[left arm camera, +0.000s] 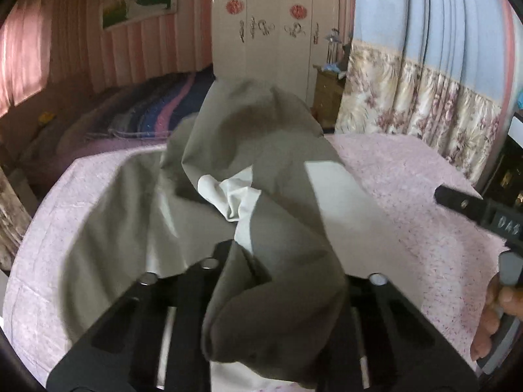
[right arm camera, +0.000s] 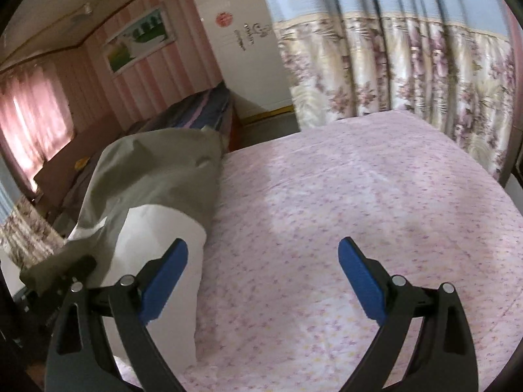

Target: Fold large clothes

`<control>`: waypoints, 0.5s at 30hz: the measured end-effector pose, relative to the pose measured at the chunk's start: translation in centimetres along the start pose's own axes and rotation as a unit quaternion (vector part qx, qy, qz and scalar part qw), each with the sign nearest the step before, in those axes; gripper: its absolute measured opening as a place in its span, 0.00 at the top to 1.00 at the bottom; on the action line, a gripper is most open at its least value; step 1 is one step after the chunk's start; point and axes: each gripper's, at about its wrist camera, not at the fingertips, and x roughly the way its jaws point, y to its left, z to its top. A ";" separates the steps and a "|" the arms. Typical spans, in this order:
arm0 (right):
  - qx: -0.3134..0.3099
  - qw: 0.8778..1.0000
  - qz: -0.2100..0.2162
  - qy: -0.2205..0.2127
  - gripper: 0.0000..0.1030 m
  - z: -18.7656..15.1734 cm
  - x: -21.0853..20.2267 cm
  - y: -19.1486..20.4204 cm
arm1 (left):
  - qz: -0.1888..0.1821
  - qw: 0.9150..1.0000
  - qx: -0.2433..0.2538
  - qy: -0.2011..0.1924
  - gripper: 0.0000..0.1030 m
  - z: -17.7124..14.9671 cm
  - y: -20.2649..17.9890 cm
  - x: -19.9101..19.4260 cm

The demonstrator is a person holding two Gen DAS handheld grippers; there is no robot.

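While the left claw [left arm camera: 261,281] pinches it, the grey-green garment [left arm camera: 261,137] bunches; right claw [right arm camera: 263,277] gapes.

garment [left arm camera: 268,150]: matt olive cloth, white lining | bedsheet [right arm camera: 359,179]: matt pink floral cloth | curtain [right arm camera: 408,75]: glossy fabric

Daylight reaches me mostly through the pink curtained window [left arm camera: 19,65] at the far left, which glows washed-out in both views while the room around it stays dim and warm. The pink flowered bedspread [right arm camera: 359,196] shows a pale bright patch in the middle and softer shade toward its edges. The grey-green garment with white lining [left arm camera: 255,170] throws a dark shadow over my left gripper's black frame. Both views are smeared by motion blur, worst on the floral pleated curtain [right arm camera: 408,75]. The fisheye bends straight lines and blackens the corners.
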 end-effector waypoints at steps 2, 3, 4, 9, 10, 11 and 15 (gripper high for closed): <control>-0.024 0.999 0.020 -0.002 0.09 0.1 -0.2 1.9 | 0.016 1.000 0.020 -0.015 0.88 0.5 0.7 -1.2; -0.042 0.999 0.030 -0.009 0.09 0.2 -0.5 3.1 | 0.027 0.999 0.024 -0.026 0.88 0.9 1.7 -2.4; -0.052 0.998 0.037 -0.014 0.09 0.2 -0.8 3.9 | 0.037 0.998 0.025 -0.033 0.88 1.3 2.3 -3.1; -0.106 0.991 0.074 -0.019 0.09 -0.4 -0.9 8.5 | 0.100 0.994 0.012 -0.052 0.88 2.2 8.0 -6.1; -0.116 0.990 0.081 -0.015 0.09 -0.8 -0.6 9.6 | 0.106 0.993 0.006 -0.045 0.87 1.9 9.2 -5.9; -0.122 0.989 0.086 -0.011 0.09 -1.1 -0.4 10.3 | 0.115 0.993 -0.004 -0.029 0.86 1.1 10.8 -5.2; -0.191 0.978 0.083 0.014 0.09 -4.3 1.6 14.4 | 0.139 0.990 -0.015 0.021 0.73 -2.8 14.0 -2.1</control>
